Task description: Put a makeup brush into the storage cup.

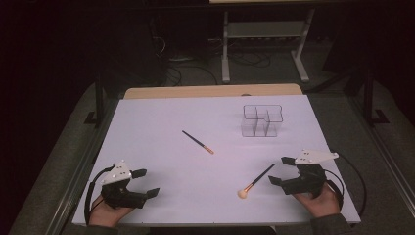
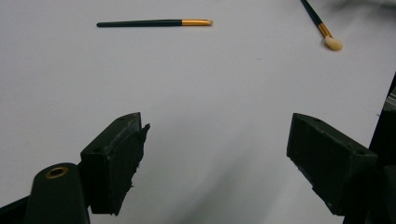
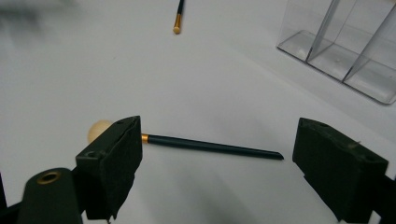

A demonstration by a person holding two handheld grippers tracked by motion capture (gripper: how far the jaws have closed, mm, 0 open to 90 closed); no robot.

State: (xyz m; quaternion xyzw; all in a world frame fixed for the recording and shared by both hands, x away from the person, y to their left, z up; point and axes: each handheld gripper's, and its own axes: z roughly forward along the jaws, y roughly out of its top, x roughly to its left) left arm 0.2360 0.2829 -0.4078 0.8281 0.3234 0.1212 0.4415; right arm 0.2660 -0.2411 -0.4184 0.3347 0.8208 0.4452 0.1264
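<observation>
Fluffy brush (image 1: pixel 255 182): lies flat on the bench (image 1: pixel 161 117), just ahead of your right gripper (image 1: pixel 283 170), pale head toward you.
Handling: looks light, thin, stiff in the handle, soft at the head; likely to roll. Take it mid-handle.
Right jaws: spread wide, handle lying between them, nothing held.
Left gripper (image 1: pixel 145 182): jaws released, empty, well apart from both brushes.
Slim brush (image 1: pixel 197 142): mid-bench, lying free.
Clear organizer (image 1: pixel 262 120): upright, far right, compartments look empty.
</observation>
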